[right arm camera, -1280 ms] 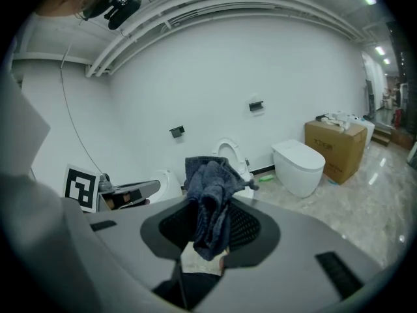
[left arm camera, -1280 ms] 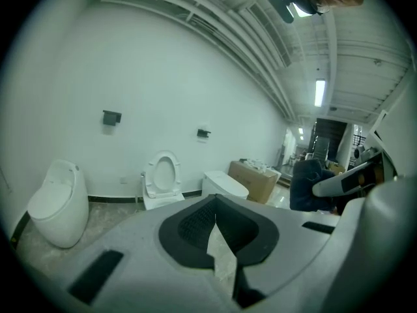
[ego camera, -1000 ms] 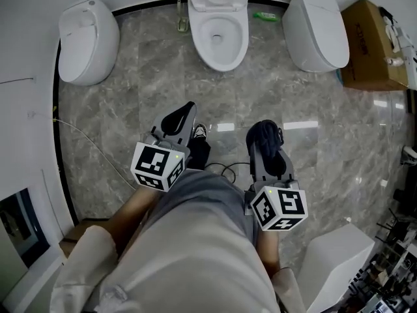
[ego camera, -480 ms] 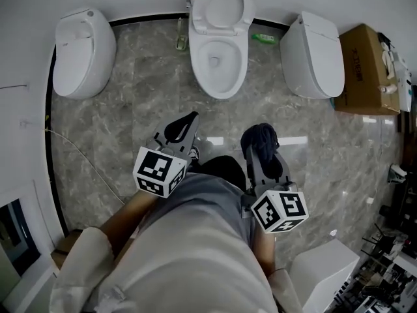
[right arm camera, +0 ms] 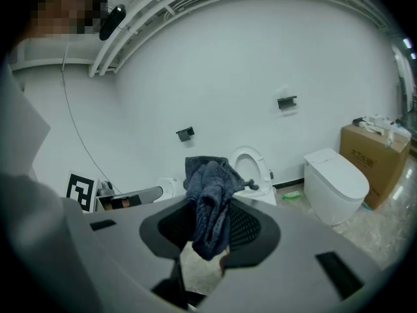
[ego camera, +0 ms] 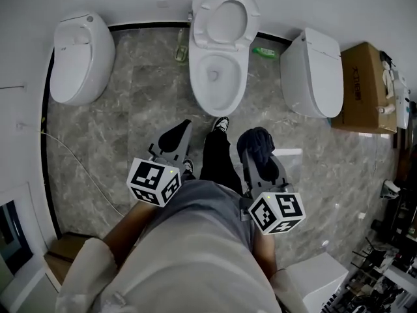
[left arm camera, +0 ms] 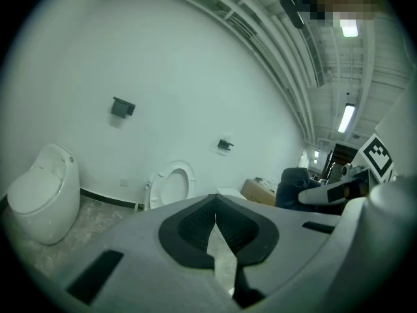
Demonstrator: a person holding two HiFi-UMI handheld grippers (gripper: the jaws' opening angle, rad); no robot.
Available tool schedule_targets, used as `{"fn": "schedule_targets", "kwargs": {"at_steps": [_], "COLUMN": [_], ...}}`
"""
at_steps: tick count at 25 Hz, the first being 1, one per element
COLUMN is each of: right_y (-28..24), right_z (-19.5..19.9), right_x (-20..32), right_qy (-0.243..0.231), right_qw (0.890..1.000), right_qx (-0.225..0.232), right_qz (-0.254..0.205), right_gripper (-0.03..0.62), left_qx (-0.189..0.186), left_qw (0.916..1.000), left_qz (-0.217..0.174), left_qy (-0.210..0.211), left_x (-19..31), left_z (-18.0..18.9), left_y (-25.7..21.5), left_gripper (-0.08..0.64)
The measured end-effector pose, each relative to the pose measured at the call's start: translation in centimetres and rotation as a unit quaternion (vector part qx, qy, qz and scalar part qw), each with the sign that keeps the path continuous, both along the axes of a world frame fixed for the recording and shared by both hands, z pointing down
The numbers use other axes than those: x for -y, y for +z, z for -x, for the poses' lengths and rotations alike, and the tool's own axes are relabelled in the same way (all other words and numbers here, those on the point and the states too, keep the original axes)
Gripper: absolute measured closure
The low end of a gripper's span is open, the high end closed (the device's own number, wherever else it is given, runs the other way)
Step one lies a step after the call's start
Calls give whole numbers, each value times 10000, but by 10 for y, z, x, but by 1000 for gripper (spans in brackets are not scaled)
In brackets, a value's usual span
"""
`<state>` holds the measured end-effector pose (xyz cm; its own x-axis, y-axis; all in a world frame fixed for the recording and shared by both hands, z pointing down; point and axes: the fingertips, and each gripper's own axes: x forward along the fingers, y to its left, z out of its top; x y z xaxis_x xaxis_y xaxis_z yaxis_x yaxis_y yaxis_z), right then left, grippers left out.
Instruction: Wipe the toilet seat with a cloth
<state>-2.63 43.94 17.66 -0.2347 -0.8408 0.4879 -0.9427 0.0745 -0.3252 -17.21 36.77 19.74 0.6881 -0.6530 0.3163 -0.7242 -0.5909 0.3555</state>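
The toilet seat (ego camera: pixel 199 18) appears to be tipped up against the wall with the lid, above the open bowl (ego camera: pixel 197 83) of the middle toilet. It is well apart from both tools, across a stretch of marble floor (ego camera: pixel 130 122). The dark blue cloth (right arm camera: pixel 207 181) is clamped in the right hand-held gripper (right arm camera: pixel 210 230), bunched between the pads with a tuft standing above the tips. The left hand-held gripper (left arm camera: pixel 215 207) is closed tight with nothing in it.

I'd judge this to be the approach, with no wiping begun. One shoe (ego camera: pixel 221 124) is set forward toward the bowl. Next, the cloth has to be carried in close and pressed onto the seat, probably after the seat is lowered or steadied.

From above, the cloth is only a dark bundle, and the grip on it shows solely in the right gripper view. That view also shows black holders (right arm camera: pixel 287 102) on the wall. Only the head view shows the closed toilets on either side (ego camera: pixel 81 47) (ego camera: pixel 313 64) and the floor still to be crossed.
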Motion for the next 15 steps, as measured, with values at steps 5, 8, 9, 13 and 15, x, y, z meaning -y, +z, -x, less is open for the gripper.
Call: {"fn": "schedule_targets", "kwargs": {"at_steps": [5,8,9,13,15], "right_y": [9,11,9,8,10], "right_z": [-34,-60,-69,-104,-122], "right_x": [57,101,116,172,195], "right_qy": [-81,-136,-166,-288,-350], "right_qw": [10000,9998,9997,9991,9989], "right_qx": [-2,76,101,145,143], "right_qz": [-43,-85,-121,-258,-273], "right_gripper": [489,488,489,489,489], "left_qx": [196,510,607,686,710], "left_qw": [9997,9978,9968,9956,9952], "left_qz": [-68,-200,-255,-312,-313], "left_qy": [-151,-372,-445,-556,-595], "left_x": [49,89,102,149,170], "left_z": [-24,-40,-47,-80,-99], "left_y": [4,3,2,-1,-1], "left_gripper": [551,551,551,551,551]}}
